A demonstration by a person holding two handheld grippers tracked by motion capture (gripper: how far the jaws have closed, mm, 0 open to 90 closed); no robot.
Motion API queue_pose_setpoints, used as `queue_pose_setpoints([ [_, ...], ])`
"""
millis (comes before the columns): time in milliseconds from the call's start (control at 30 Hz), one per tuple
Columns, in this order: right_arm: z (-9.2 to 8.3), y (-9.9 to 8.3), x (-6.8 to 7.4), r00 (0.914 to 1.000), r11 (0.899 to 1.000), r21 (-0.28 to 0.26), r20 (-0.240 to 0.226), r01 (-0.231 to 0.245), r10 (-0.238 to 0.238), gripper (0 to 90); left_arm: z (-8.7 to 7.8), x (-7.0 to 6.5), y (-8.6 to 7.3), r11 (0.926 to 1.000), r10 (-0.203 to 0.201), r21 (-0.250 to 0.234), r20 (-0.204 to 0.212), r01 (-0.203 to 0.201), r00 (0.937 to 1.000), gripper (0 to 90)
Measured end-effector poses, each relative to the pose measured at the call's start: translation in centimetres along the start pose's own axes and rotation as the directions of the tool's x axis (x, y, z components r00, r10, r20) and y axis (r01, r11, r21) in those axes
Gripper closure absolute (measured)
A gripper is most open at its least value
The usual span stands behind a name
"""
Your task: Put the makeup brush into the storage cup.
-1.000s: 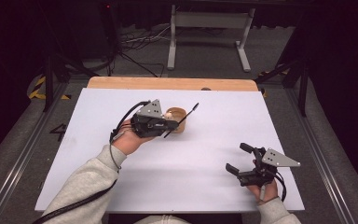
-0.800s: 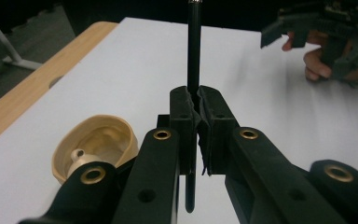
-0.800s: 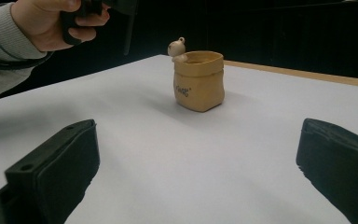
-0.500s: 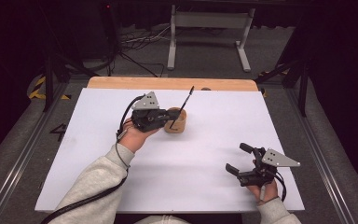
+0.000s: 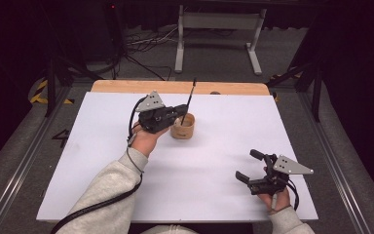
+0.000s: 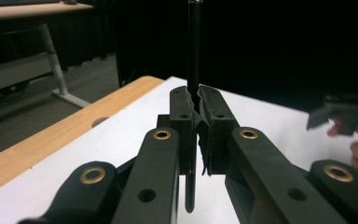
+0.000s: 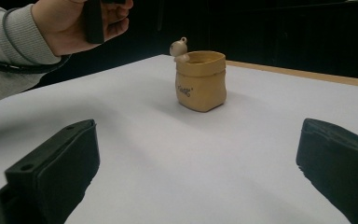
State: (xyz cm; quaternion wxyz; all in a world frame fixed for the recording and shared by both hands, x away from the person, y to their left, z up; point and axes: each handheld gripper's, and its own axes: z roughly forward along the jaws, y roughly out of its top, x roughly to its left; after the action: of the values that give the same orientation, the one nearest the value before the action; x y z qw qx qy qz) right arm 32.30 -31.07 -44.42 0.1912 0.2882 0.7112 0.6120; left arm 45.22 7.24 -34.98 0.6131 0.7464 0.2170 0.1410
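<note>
A tan sack-shaped pot (image 5: 182,126) (image 7: 201,80) with a small figure on its rim stands on the white table (image 5: 214,161), left of the middle. My left gripper (image 5: 183,111) (image 6: 195,100) is shut on a thin black pen (image 5: 189,100) (image 6: 194,51), held nearly upright with its lower end over the pot's mouth. Whether the tip is inside the pot cannot be told. My right gripper (image 5: 247,165) (image 7: 196,172) stands open near the front right of the table, with nothing between its jaws, well apart from the pot.
A wooden strip (image 5: 175,87) runs along the table's far edge. Behind it stand a metal frame (image 5: 216,29) and cables on the floor. The person's left hand (image 7: 81,23) and grey sleeve (image 5: 102,195) reach in from the front left.
The left gripper has swung the pen from a slanted, near-flat pose to nearly upright over the pot. The right gripper has stayed in place.
</note>
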Motion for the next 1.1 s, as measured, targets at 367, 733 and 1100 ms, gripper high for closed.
queue_pose_setpoints([
  [367, 0.0, 0.0, 0.0, 1.0000, 1.000, -0.002, -0.005, -0.003, 0.003, 0.0, 1.1, 0.2, 0.0, 0.9990, -0.029, -0.034, -0.042, 0.028, 0.9987, 85.1],
  [733, -0.1, 0.0, 0.0, 1.0000, 1.000, -0.006, -0.006, -0.003, 0.003, 0.0, 1.8, 1.1, -0.8, 0.9949, -0.062, -0.084, -0.065, 0.056, 0.9960, 84.9],
  [1100, -0.1, 0.0, 0.0, 0.9999, 1.000, -0.007, -0.009, -0.008, 0.008, 0.0, 2.3, 1.8, -1.9, 0.9830, -0.109, -0.159, -0.104, 0.092, 0.9886, 84.8],
])
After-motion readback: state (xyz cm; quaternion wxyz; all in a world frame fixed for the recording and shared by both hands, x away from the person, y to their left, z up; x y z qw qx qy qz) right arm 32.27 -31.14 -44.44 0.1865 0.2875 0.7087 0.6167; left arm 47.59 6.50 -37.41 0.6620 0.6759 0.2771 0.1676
